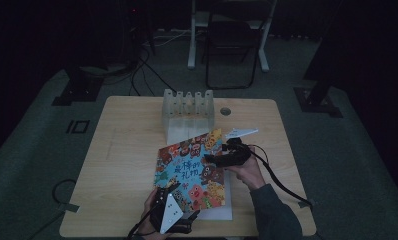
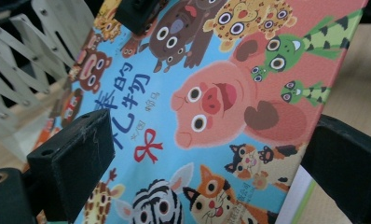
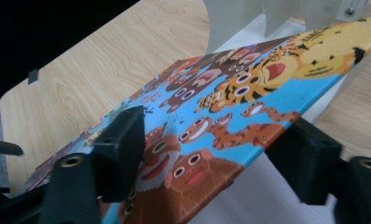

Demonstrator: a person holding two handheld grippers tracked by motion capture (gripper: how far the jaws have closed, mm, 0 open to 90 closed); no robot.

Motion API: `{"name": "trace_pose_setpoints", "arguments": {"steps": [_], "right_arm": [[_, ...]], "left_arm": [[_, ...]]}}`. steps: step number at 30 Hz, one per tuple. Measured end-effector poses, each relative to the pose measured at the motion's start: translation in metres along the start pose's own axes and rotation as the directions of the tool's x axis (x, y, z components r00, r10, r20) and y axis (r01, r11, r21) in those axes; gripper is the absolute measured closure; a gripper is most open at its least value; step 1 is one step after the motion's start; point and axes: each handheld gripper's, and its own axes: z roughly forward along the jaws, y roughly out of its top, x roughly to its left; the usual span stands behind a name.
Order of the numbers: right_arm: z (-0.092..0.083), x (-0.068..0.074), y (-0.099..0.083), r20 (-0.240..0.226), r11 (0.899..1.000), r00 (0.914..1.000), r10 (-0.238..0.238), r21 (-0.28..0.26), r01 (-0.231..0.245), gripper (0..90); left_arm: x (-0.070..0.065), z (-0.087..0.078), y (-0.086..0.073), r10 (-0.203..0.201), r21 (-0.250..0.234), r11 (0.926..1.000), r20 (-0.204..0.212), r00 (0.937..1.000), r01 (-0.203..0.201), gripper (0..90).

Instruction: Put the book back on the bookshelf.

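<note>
While claws (image 1: 214, 159) grip, rack (image 1: 188, 107) stands beyond book (image 1: 192, 170).

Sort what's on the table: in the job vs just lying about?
In the job:
picture book, lifted at an angle
left gripper, at its near corner
right gripper, at its right edge
white rack, just behind the book

Lying about:
white sheet under the book
white slip beyond the right gripper

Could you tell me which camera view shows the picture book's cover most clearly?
The left gripper view: the picture book is bright and close, with its animals and lettering readable. The right gripper view shows one corner obliquely; the high view shows the whole book, dim and small.
</note>
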Motion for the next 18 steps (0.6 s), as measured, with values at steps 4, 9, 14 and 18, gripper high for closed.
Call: {"name": "trace_pose_setpoints", "arguments": {"steps": [4, 9, 14, 18], "right_arm": [[0.000, 0.000, 0.000, -0.051, 1.000, 0.9987, 0.008, 0.021, -0.007, 47.0], [0.002, -0.004, 0.001, -0.093, 0.999, 0.9950, 0.035, 0.038, -0.032, 52.7], [0.004, -0.006, 0.002, -0.132, 0.997, 0.9897, 0.056, 0.051, -0.050, 55.9], [0.004, -0.009, 0.001, -0.133, 0.995, 0.9882, 0.075, 0.068, -0.066, 57.9]], "left_arm": [[0.000, 0.001, -0.002, -0.020, 0.004, 0.9998, 0.019, 0.9996, 0.020, 5.3], [0.004, -0.004, -0.002, -0.055, -0.001, 0.9985, 0.054, 0.9970, 0.055, 6.0], [0.006, -0.008, -0.001, -0.074, -0.018, 0.9970, 0.073, 0.9946, 0.075, 9.0], [0.014, -0.015, -0.002, -0.109, -0.037, 0.9930, 0.075, 0.9912, 0.112, 11.5]]}}
